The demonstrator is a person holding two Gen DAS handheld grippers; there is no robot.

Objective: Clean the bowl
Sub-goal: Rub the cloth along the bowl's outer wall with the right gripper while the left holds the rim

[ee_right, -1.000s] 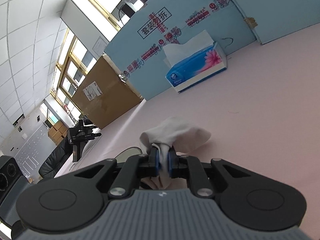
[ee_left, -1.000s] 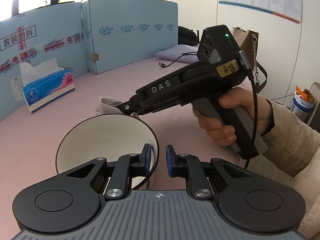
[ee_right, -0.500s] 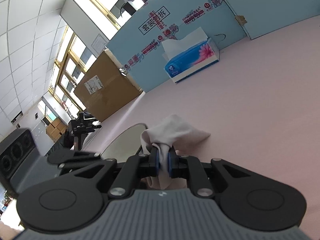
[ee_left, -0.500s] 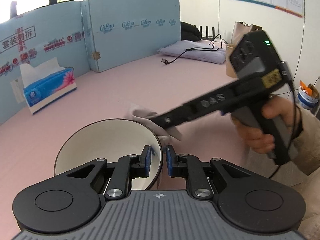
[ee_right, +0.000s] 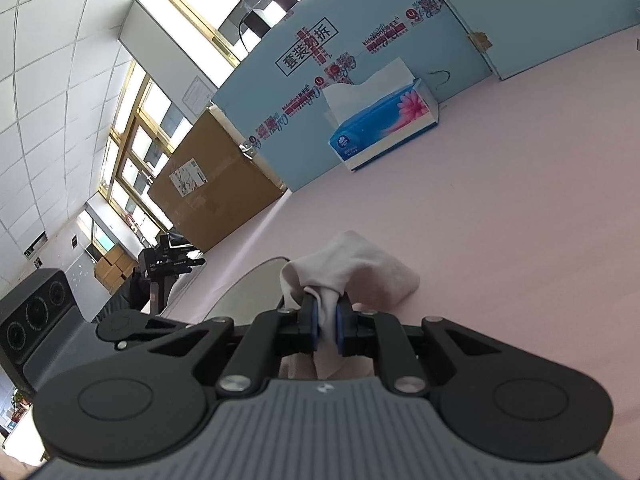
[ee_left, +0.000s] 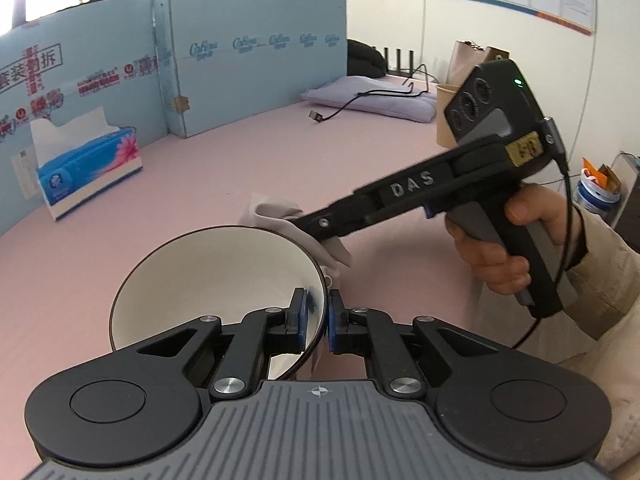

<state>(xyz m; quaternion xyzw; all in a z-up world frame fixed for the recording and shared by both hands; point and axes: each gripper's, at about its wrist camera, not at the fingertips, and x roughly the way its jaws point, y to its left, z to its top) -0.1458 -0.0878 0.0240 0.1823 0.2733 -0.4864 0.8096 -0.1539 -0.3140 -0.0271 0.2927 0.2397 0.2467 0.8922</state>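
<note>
A: On the pink table (ee_left: pixel 248 184), what's where, left to right?
B: A tissue box (ee_left: pixel 86 170) far left; then the left claw (ee_left: pixel 316 318), clamped on the white bowl (ee_left: pixel 216 272) at its rim, tilting it.
A: And right?
B: The right claw (ee_right: pixel 327 326) pinches a cloth (ee_right: pixel 352 266) beside that rim.

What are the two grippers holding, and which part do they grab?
The left gripper pinches the white bowl by its rim, one finger inside and one outside. The right gripper clamps a bunched fold of the beige cloth.
</note>
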